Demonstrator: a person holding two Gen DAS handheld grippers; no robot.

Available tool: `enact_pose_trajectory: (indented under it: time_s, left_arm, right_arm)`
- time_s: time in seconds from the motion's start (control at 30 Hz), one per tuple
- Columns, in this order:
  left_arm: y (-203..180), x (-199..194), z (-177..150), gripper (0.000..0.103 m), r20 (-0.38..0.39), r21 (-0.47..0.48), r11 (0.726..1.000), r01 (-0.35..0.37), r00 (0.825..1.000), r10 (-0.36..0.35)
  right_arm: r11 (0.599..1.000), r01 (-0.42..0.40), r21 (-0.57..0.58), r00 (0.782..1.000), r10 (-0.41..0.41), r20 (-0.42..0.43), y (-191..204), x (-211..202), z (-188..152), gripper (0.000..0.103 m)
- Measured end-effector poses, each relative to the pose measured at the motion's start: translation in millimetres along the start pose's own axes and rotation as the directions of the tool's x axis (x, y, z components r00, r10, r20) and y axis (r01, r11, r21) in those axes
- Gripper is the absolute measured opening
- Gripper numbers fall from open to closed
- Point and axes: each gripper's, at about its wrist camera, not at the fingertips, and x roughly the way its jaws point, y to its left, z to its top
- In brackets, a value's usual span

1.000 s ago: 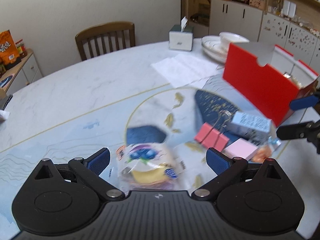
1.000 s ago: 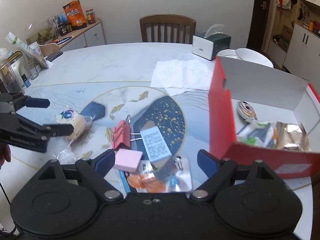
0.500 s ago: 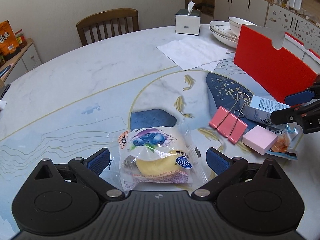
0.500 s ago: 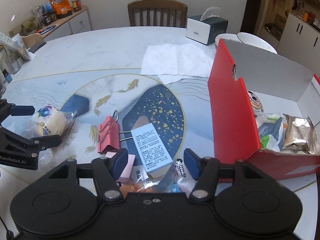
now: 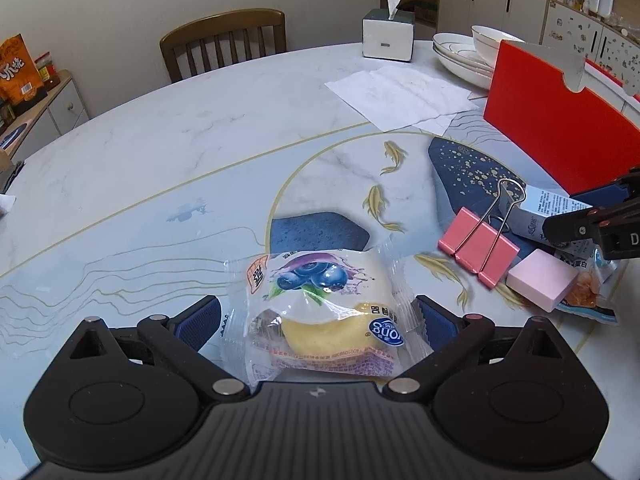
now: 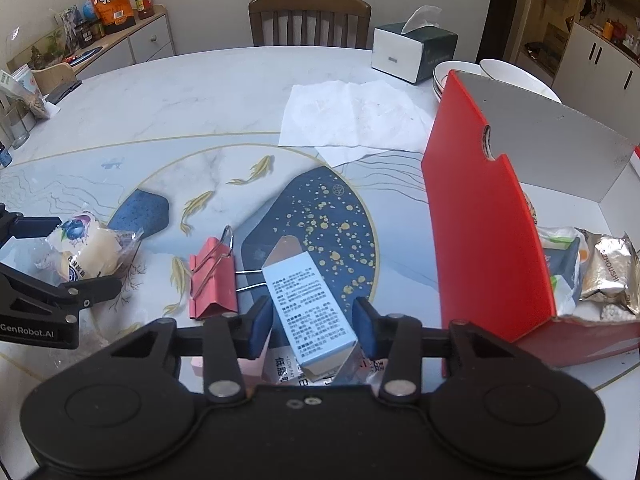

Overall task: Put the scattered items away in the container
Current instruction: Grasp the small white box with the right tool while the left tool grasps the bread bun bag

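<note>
From the left wrist view, the left claw is seen spread wide, and the wrapped blueberry cake lies on the tabletop directly between its two pads, neither pad pressing on it as far as can be told. The packet's long axis runs roughly along the claw's pointing line, so the narrower width is offered to the jaws. A clear crinkled wrapper with a blueberry print and a soft yellow cake inside is shown; a gentle squeeze is judged wise. Off to the right, the pink binder clip and pink eraser are seen just beside each other, nearer the other claw. From the right wrist view, the right claw is caught closing, and the pale blue carton stands between its pads, with a little gap visible on each side. The carton's long axis points away from the claw, tilted slightly. The red container lies just to the right, already holding packets.
</note>
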Motion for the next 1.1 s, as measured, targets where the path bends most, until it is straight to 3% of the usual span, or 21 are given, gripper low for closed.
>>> enact_pose_trajectory:
  time_s: [0.27,0.5,0.6,1.1]
  left_arm:
    - [0,-3,2,0.091,0.003,-0.016,1.0,0.001,1.0,-0.001]
    - [-3,-9,5,0.07,0.01,-0.022,1.0,-0.008,1.0,0.008]
    - [-5,-11,6,0.066,0.01,-0.025,1.0,-0.012,1.0,0.012]
    - [-27,-50,25,0.065,0.071,-0.035,0.999,0.014,0.997,-0.011]
  right_arm:
    - [1.0,-0.016,-0.015,1.0,0.016,-0.007,2,1,0,0.036]
    - [1.0,-0.025,0.001,1.0,0.025,0.008,2,-4,1,0.033]
    - [0.999,-0.033,0.006,0.999,0.033,0.017,0,-9,2,0.033]
    - [0.994,-0.09,0.061,0.994,0.086,0.074,-15,-48,8,0.033]
